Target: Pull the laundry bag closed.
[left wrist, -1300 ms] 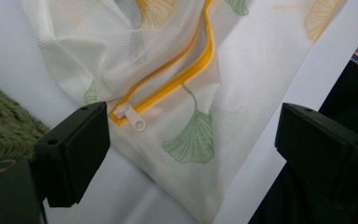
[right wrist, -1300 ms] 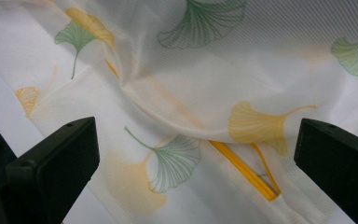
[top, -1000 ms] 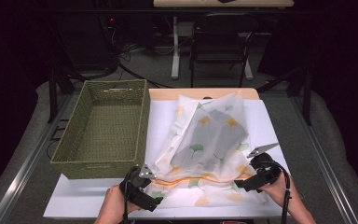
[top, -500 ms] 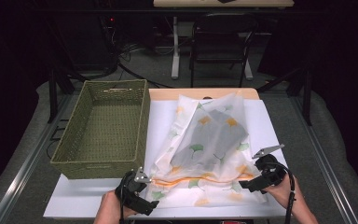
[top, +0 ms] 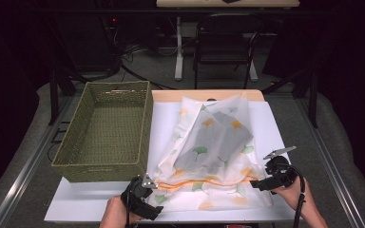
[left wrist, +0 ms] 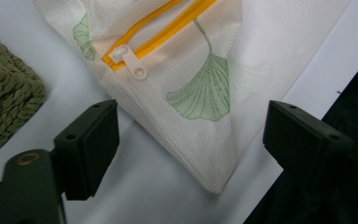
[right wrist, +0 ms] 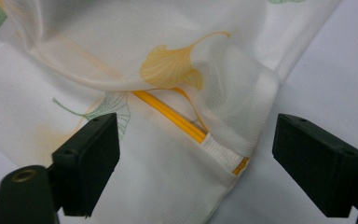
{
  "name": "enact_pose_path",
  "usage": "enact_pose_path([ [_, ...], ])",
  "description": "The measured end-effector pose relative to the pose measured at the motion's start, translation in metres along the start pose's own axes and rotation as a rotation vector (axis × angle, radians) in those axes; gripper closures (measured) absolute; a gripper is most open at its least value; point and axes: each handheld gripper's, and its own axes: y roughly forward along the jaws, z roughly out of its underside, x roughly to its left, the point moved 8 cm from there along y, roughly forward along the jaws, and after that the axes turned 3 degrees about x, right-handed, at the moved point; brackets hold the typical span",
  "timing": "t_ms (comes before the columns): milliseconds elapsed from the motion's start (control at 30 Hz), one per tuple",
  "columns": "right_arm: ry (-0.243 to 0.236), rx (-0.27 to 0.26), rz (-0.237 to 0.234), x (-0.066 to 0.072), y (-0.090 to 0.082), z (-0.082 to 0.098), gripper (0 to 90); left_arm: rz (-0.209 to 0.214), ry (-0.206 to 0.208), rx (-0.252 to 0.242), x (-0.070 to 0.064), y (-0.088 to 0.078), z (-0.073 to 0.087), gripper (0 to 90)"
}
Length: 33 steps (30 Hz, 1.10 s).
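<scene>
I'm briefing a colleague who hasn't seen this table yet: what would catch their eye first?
First, the sheer white mesh bag with green and yellow ginkgo leaves and an orange zipper, spread over the white sheet mid-table with something grey inside. Left of it stands the olive woven rectangular basket. At the bag's near corners, the left tongs and right tongs stand open; both have just been closing.

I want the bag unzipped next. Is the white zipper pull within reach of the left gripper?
Probably yes: the zipper pull lies just ahead of the open left gripper, with bare mesh bag between and nothing covering it.
</scene>
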Motion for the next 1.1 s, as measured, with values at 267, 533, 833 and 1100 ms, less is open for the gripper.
enact_pose_path([
  [267,0.029,0.042,0.036,-0.009,0.007,0.006,33.0,-0.028,-0.001,0.015,0.001,0.004,0.001,30.0],
  [533,0.038,0.079,0.071,-0.01,0.012,0.01,52.1,-0.016,-0.002,-0.008,-0.002,0.005,-0.001,48.7],
  [833,0.034,0.089,0.117,-0.01,0.013,0.01,65.0,-0.041,0.004,-0.029,-0.002,0.005,-0.002,68.1],
  [1100,0.04,0.084,0.09,-0.007,0.013,0.01,80.0,-0.056,0.018,-0.035,-0.003,0.005,-0.002,82.7],
])
